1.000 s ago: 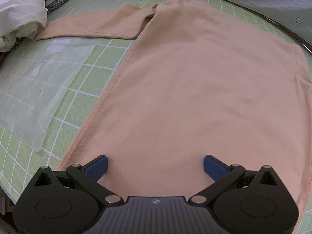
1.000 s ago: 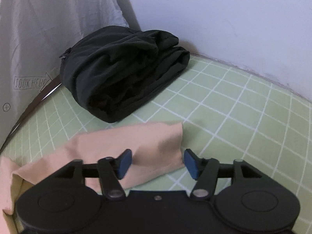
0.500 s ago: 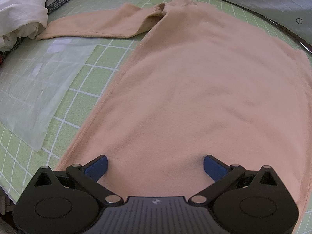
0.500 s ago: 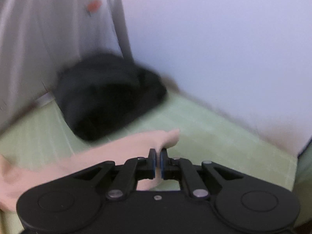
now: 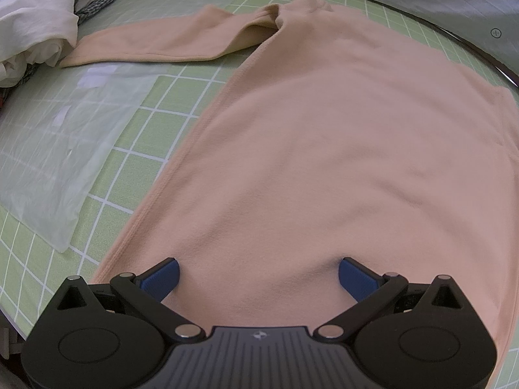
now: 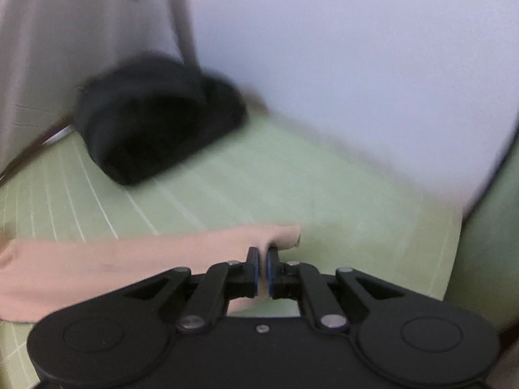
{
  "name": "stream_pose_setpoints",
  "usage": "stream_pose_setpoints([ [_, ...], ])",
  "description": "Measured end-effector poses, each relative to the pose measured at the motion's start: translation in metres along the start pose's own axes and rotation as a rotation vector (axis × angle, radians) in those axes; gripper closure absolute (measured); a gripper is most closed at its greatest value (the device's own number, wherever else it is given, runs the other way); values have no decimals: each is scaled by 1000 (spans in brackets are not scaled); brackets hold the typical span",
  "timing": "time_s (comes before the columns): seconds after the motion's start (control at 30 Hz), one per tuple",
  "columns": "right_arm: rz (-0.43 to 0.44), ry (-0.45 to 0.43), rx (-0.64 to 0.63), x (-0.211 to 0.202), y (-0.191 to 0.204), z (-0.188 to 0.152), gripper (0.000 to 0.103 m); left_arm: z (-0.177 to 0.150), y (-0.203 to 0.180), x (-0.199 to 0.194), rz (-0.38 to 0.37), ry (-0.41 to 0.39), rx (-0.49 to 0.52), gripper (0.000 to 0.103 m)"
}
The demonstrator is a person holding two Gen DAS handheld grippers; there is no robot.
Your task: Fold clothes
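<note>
Peach fleece is pretty much all you get from the left wrist view: the peach top [image 5: 324, 149] is spread flat on the green gridded surface [image 5: 155, 129], body smooth with only a few soft ripples near the right edge. One long sleeve [image 5: 162, 43] sticks out sideways at the far end, lying flat, and its cuff ends just beside a heap of white clothes [image 5: 35, 22] piled in the far left corner. A clear plastic sheet [image 5: 61, 136] lies on the surface to the left of the top, apart from its side seam. The left tool [image 5: 258, 275] sits over the near hem with its blue pads spread wide; the fabric runs between them, and nothing's pinched.

Right wrist view is blurry, so take it with a grain of salt. The right tool [image 6: 262, 270] is clamped tight on the end of the top's other sleeve [image 6: 107, 269], the cuff bunched up right at the pads, and the sleeve trails off to the left. Behind it, a folded black garment [image 6: 152, 123] sits on the green surface in the far corner, well apart from the sleeve, up against a pale wall [image 6: 340, 64].

No bins or baskets in either view.
</note>
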State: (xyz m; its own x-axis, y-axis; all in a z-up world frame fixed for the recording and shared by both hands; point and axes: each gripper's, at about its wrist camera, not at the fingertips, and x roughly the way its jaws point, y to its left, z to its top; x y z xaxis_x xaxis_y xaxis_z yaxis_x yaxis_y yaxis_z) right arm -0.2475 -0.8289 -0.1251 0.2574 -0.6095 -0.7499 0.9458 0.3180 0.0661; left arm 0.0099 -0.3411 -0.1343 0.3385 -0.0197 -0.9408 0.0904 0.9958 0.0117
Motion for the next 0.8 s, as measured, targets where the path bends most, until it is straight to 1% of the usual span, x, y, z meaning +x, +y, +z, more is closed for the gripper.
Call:
stream_pose_setpoints([
  [0.03, 6, 12, 39, 0, -5, -2, 97, 0, 0, 0, 1, -1, -1, 0],
  [0.07, 17, 17, 45, 0, -8, -2, 96, 0, 0, 0, 1, -2, -3, 0],
  [0.1, 37, 25, 21, 1, -8, -2, 94, 0, -1, 0, 2, -5, -4, 0],
  [0.13, 56, 33, -10, 1, -7, -3, 88, -1, -1, 0, 3, -7, -5, 0],
  [0.17, 73, 28, -17, -1, -10, -4, 73, -1, -1, 0, 3, -10, -4, 0],
  [0.23, 89, 4, -3, -8, -20, -6, 58, -2, -2, 0, 3, -16, -5, 0],
  [0.27, 82, -9, 6, -9, -26, -6, 57, -2, -2, 0, 3, -20, -5, 0],
  [0.33, 67, -3, 19, -9, -37, -8, 54, -4, -2, -1, 3, -30, -6, 0],
  [0.4, 74, 16, 27, -6, -46, -8, 55, -5, -2, -1, 4, -40, -5, 0],
  [0.43, 83, 22, 18, -4, -48, -9, 57, -5, -1, -1, 4, -43, -5, 0],
  [0.57, 147, 43, -24, 0, -48, -14, 59, -5, 0, -2, 6, -49, -8, 0],
  [0.6, 158, 51, -31, 2, -47, -14, 62, -5, 0, -2, 6, -51, -9, 0],
  [0.63, 166, 64, -42, 4, -45, -15, 73, -5, 1, -2, 6, -53, -9, 0],
  [0.67, 155, 65, -59, 5, -42, -17, 81, -5, 1, -2, 6, -55, -9, 0],
  [0.7, 144, 67, -78, 5, -40, -18, 86, -5, 1, -2, 6, -56, -8, 0],
  [0.73, 126, 70, -109, 4, -36, -18, 97, -5, 1, -2, 6, -57, -8, 0],
  [0.8, 91, 61, -138, 0, -35, -19, 100, -6, 1, -2, 8, -62, -12, 0],
])
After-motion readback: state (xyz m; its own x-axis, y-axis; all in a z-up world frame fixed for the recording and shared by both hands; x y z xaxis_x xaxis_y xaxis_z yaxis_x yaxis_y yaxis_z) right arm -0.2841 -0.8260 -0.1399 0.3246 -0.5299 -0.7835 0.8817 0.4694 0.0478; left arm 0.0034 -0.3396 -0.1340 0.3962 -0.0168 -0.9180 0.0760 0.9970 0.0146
